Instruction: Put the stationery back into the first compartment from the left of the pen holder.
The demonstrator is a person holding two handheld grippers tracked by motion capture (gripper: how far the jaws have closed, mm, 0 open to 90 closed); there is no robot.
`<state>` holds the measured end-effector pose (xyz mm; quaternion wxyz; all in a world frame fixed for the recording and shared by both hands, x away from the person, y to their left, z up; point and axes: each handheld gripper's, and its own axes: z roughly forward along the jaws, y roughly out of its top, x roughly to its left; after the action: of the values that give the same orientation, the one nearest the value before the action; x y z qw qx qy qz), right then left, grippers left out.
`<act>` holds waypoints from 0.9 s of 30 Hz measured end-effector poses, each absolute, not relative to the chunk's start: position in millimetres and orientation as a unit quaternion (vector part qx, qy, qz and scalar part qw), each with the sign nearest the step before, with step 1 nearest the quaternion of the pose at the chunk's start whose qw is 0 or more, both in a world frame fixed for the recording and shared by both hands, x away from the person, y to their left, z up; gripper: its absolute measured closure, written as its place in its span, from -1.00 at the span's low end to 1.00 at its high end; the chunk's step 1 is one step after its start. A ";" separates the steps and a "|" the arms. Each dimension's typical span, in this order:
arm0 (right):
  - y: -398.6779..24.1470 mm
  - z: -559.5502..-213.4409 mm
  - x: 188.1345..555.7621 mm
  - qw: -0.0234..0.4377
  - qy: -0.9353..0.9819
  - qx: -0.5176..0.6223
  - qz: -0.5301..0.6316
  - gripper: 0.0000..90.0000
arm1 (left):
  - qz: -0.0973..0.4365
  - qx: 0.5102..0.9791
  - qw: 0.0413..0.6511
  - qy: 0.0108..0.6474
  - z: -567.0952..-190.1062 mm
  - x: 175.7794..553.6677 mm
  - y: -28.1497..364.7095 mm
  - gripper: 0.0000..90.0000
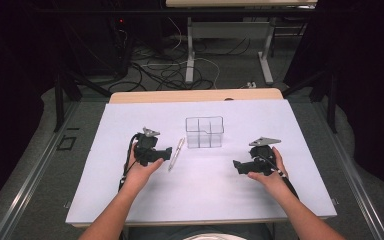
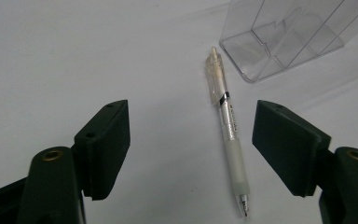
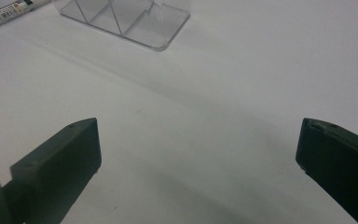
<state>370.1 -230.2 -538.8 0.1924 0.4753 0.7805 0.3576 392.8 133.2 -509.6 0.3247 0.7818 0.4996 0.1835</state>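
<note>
A: A white sheet covers the table (image 1: 130, 200), and past its far edge there's a dim floor with loose cables. Where's the pen?

B: The pen (image 2: 226, 121) lies flat on the sheet, just left of the clear box (image 1: 204, 132) and apart from it. In the left gripper view it sits between the two jaws but closer to the right one, its tip toward the camera and its clip end toward the box.

A: Is it held?

B: No. The left gripper (image 1: 161, 153) has its jaws partly apart, neither pad touching the pen. I'd shift the gripper a bit so the pen sits midway, come down low to the sheet, then close across the barrel near the rubber grip, where it's least likely to roll.

A: And the other hand?

B: The right gripper (image 1: 240, 166) rests well off to the right, jaws wide with nothing between them.

A: Anything in the way?

B: Only the box, I'd say. Its wall is near the clip end, so the jaw on that side should stay clear.
</note>
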 end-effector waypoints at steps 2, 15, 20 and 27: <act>-230.6 -538.5 369.6 0.192 0.781 0.475 0.358 -1.00 | 0.185 0.786 0.323 0.493 -510.7 394.7 130.6 -0.32; -231.5 -540.6 370.4 0.187 0.781 0.476 0.359 -1.00 | 0.175 0.797 0.308 0.489 -518.3 399.8 110.4 -0.09; -232.2 -541.7 371.1 0.183 0.782 0.477 0.357 -1.00 | 0.158 0.793 0.304 0.504 -522.6 402.2 107.4 0.11; -232.9 -542.6 371.3 0.179 0.783 0.478 0.355 -0.97 | 0.111 0.803 0.280 0.515 -527.7 404.6 103.2 0.40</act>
<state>371.3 -232.9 -542.6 0.1789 0.4785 0.7828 0.3553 404.6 103.2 -527.7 0.2803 0.8027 0.5146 0.1109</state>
